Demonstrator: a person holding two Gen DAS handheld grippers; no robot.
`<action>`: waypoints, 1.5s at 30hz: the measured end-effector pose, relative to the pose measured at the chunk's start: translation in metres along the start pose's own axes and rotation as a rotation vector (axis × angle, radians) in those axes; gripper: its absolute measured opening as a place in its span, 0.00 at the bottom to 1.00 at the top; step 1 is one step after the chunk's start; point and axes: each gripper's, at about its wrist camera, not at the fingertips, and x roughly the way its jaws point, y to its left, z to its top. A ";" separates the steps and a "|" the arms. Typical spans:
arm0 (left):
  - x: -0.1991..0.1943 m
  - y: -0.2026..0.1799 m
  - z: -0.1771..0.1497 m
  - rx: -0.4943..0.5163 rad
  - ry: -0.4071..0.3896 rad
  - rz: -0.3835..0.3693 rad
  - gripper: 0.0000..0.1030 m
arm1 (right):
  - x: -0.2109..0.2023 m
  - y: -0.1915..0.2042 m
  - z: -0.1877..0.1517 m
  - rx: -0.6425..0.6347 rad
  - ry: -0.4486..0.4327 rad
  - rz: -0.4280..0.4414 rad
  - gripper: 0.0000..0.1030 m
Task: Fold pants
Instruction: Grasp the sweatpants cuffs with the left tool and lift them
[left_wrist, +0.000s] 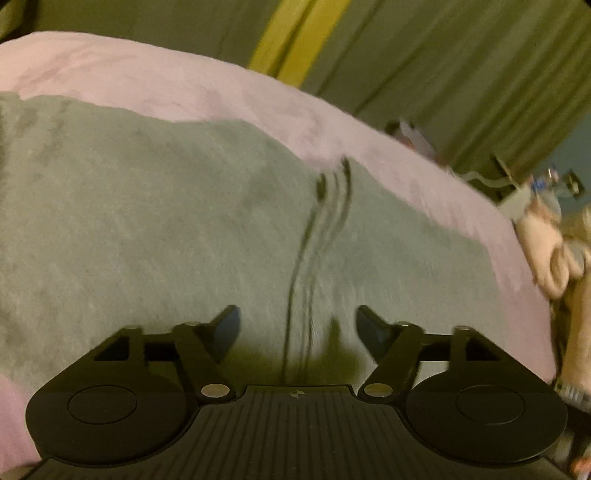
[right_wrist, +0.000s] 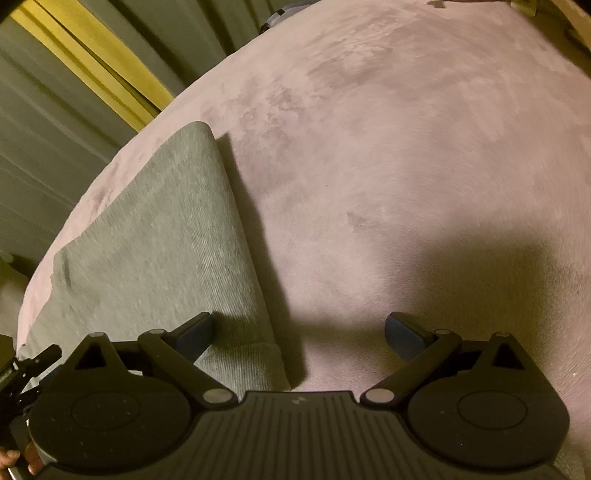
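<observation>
Both hand-held grippers gape empty, left (left_wrist: 297, 325), right (right_wrist: 299, 332) | grey pants (left_wrist: 166, 221) on pink blanket (right_wrist: 369, 147) | tip: pinch hem lower frame, keep edges lined up

Under my tongs spreads a soft pink blanket (right_wrist: 388, 155), its nap brushed into lighter and darker patches. Behind it hangs a grey-green curtain (left_wrist: 443, 55) in long folds, with a yellow stripe (left_wrist: 291, 37) running down it. The light is dim and warm, casting hard dark shadows onto the pink. At my left view's right edge sits blurred clutter (left_wrist: 539, 199) I cannot identify.
</observation>
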 end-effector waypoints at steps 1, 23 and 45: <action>0.004 -0.004 -0.005 0.038 0.013 0.021 0.76 | 0.000 0.001 0.000 -0.006 0.001 -0.005 0.96; 0.009 -0.017 -0.036 0.194 -0.040 0.200 0.93 | -0.001 0.006 -0.001 -0.025 -0.005 -0.039 0.96; -0.115 0.180 -0.001 -0.408 -0.352 0.371 0.94 | 0.000 0.006 0.000 -0.010 0.000 -0.050 0.96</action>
